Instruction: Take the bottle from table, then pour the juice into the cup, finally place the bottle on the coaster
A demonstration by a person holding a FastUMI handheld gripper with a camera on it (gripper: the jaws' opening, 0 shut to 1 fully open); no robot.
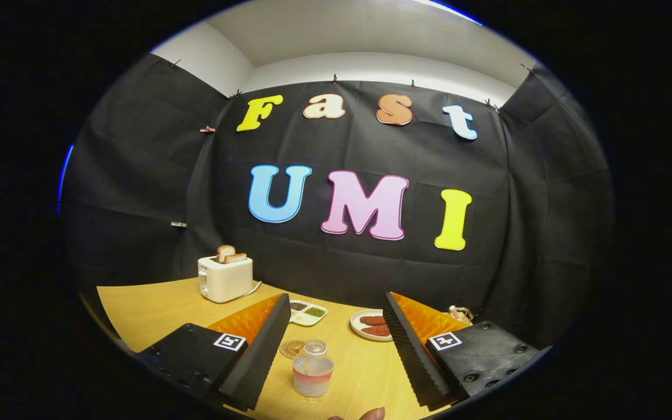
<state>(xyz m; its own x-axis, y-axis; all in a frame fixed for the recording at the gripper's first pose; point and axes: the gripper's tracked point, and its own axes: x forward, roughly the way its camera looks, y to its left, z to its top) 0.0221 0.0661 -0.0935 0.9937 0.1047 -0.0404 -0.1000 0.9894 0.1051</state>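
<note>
No words or numbers can be read on anything on the table. The gripper (336, 296), its fingers spread wide with the bottle (312, 368) standing untouched between them, carries two square black-and-white coded markers, a left marker (230, 342) and a right marker (444, 340). The toaster (225, 279) bears a small mark, too tiny to read. The coaster (292, 349) shows a round emblem, illegible.

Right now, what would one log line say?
phase: approach | gripper: open, holding nothing | bottle: upright on table, between fingers | coaster: just beyond bottle
</note>
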